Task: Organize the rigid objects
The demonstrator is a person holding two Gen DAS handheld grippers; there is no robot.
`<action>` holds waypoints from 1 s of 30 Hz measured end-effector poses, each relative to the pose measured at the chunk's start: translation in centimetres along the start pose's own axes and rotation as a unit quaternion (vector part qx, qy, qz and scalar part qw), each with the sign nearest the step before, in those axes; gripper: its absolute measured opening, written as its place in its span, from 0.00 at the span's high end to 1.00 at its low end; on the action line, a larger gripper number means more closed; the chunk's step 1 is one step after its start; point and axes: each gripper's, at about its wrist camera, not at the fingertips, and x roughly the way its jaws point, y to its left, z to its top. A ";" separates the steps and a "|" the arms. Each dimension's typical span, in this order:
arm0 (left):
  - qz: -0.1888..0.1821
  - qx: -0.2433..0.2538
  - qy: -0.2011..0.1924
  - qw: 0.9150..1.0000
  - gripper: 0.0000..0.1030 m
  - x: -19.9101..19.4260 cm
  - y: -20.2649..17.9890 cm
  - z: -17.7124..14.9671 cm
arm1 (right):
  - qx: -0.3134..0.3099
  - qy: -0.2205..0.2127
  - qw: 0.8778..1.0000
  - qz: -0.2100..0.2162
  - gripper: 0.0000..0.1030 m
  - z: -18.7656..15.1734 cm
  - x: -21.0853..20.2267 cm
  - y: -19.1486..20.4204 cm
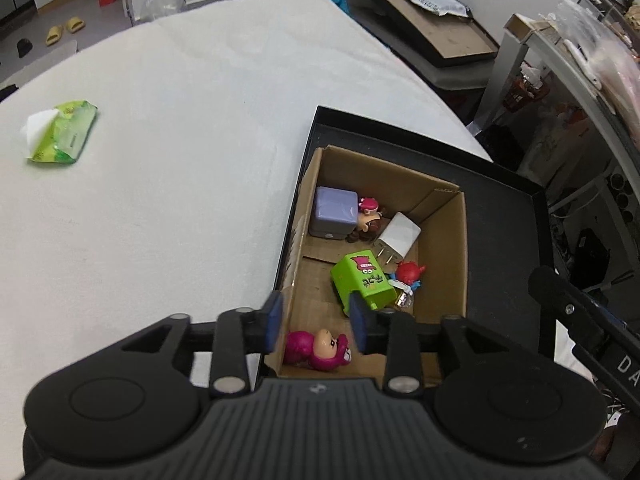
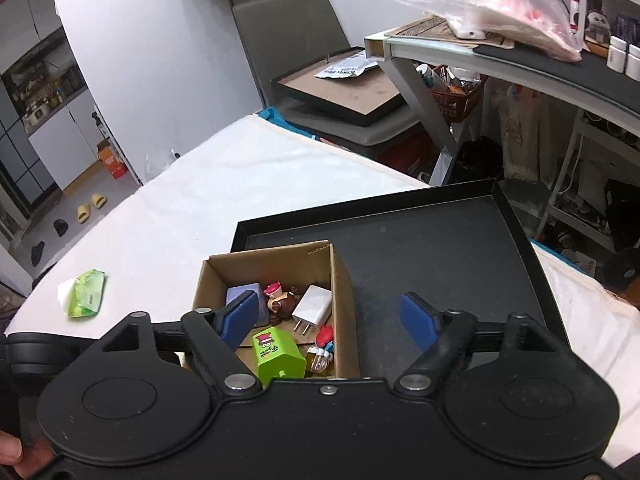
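both grippers, left [image 1: 316, 322] and right [image 2: 328, 322], hang wide apart and empty above the cardboard box [image 1: 448, 240] of toys [image 1: 362, 282] in the black tray's [image 2: 440, 256] left near corner.

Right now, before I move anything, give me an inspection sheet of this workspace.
Surface: white cloth-covered table carrying a shallow black tray.
Job's things: brown cardboard box in the tray holds a lilac cube, white plug charger, green block toy, pink bear figure and small figurines.
Clutter: green tissue pack on the cloth.
Grippers: left claw open over the box; right claw open, empty.
Cables: nothing seen.
Surroundings: crowded shelves, chair, yellow slippers.
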 end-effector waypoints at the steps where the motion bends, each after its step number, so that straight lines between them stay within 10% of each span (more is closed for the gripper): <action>1: 0.001 0.002 -0.001 1.000 0.58 -0.5 -0.2 -0.2 | 0.001 -0.002 1.000 0.002 0.18 0.0 -0.5 0.0; 17: 0.033 0.073 -0.059 0.995 0.21 -8.4 -2.3 -3.7 | 0.014 -0.050 0.998 0.031 0.00 -0.8 -8.5 -0.2; 30: 0.035 0.081 -0.108 0.990 0.16 -14.4 -2.7 -7.7 | 0.011 -0.086 0.996 0.024 0.00 -2.6 -14.8 -1.4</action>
